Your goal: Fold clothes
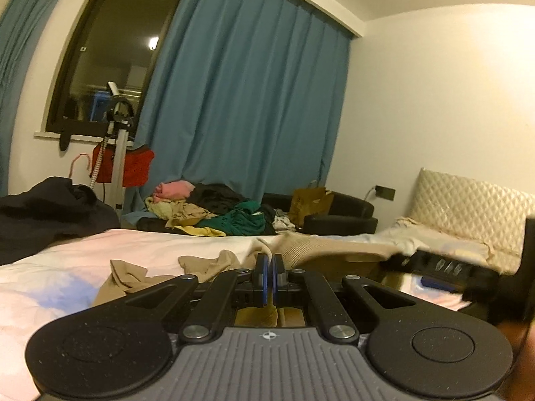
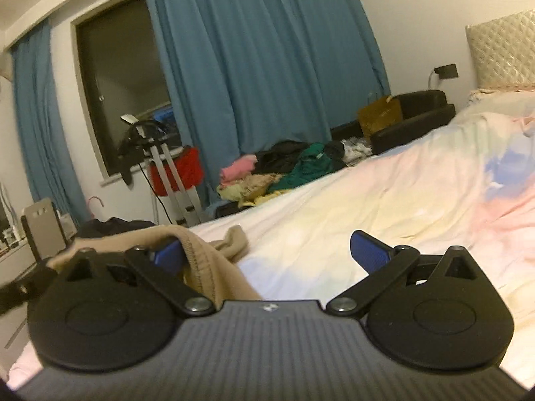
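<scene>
Mid-fold: beige garment (image 1: 311, 244) was pinched by left gripper (image 1: 269, 267); right gripper (image 2: 271, 254) spread wide, regrasp of the hem needed.

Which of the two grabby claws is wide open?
The right gripper: its blue pads stand far apart, touching only a fold of beige cloth. The left gripper is pinched shut on it.

Warm, dim indoor light is cast; a lamp is reflected in the dark window (image 1: 110, 67). Edges are bowed and vignetted; motion blur is seen at the right of the left view.
</scene>
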Demonstrator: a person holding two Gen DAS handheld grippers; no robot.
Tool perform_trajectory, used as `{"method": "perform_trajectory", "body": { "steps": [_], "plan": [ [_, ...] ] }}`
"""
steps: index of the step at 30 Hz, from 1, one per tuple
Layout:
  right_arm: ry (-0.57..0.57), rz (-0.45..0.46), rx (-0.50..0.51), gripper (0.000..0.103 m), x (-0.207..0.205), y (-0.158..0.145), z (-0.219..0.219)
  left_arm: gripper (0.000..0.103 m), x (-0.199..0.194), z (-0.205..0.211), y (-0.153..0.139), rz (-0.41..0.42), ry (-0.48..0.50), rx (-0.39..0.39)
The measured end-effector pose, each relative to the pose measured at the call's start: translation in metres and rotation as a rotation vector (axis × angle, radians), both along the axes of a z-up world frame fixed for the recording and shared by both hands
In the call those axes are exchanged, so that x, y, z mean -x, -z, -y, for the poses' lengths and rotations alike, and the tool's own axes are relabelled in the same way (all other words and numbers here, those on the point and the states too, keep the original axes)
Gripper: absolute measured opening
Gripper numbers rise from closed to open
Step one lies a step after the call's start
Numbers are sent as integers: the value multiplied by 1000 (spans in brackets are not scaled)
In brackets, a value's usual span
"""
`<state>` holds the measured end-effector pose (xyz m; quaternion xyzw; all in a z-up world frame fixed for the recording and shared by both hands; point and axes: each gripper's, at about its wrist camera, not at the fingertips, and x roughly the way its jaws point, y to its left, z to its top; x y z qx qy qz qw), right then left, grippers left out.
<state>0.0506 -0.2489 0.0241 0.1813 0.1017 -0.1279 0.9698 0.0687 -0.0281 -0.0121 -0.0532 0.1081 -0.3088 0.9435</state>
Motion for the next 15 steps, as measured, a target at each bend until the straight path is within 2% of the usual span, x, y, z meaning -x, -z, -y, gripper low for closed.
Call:
{"method": "perform_trajectory", "body": {
  "steps": [3,5,7,11,13,15],
  "plan": [
    [-13,-102,-16,103,-6,0,19,2,2,1,3,6,0,14],
    [-10,-201,-34,103,-14,8,30,1,2,-2,2,13,-1,28],
    [6,-233,-89,103,-20,16,38,1,0,-4,1,9,-1,29],
    [11,-222,-134,103,-21,21,38,2,-2,0,2,-6,71,-7],
    [-6,-195,-132,103,-18,19,33,6,0,10,4,-8,129,-61],
    [-15,-174,-121,103,-15,17,29,14,6,24,11,3,178,-131]
  ]
}}
